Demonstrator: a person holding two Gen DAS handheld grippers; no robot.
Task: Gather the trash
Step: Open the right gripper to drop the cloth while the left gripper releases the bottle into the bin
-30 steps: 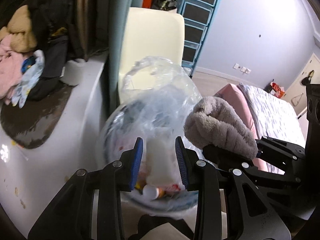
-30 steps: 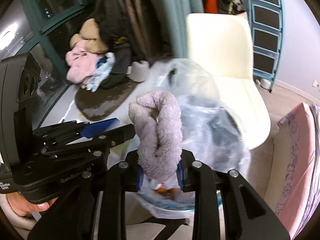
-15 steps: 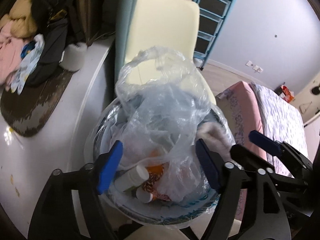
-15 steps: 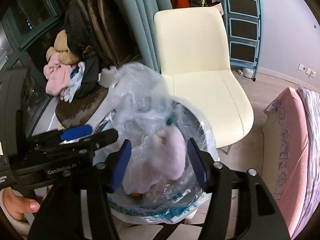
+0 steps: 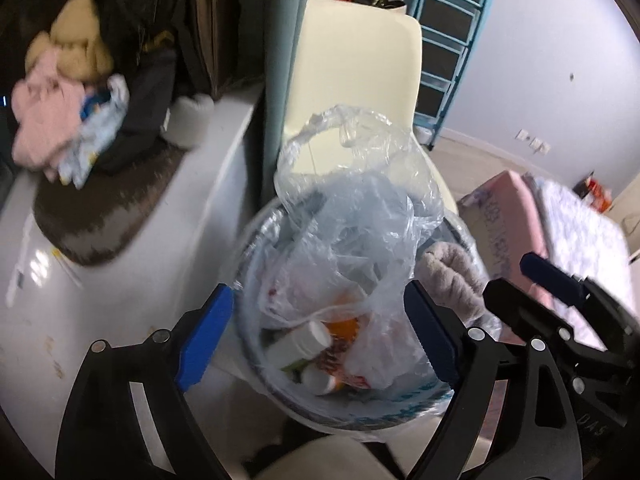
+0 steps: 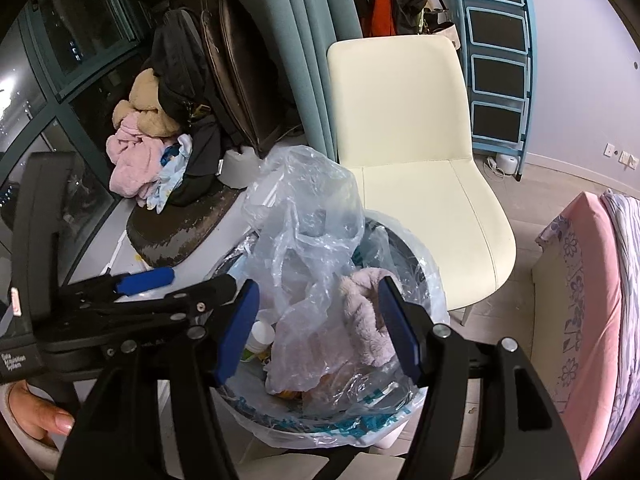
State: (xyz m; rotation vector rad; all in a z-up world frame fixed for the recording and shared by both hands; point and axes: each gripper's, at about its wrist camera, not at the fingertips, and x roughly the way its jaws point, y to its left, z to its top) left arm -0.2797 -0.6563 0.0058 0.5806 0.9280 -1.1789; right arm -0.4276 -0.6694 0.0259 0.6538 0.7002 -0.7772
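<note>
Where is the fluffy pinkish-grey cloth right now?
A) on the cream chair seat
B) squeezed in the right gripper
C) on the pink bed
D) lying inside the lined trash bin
D: the fluffy cloth lies inside the trash bin beside the crumpled clear plastic bag, and the right gripper stands open around it without pressing on it.

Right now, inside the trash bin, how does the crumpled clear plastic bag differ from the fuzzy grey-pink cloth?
The clear plastic bag is see-through and glossy; the fuzzy cloth is opaque and plush. The bag stands tall, rising well above the bin rim; the cloth lies low, folded against the bin's right side. The bag is much bigger than the cloth. Both rest inside the lined bin, and no hand-held gripper grips either.
</note>
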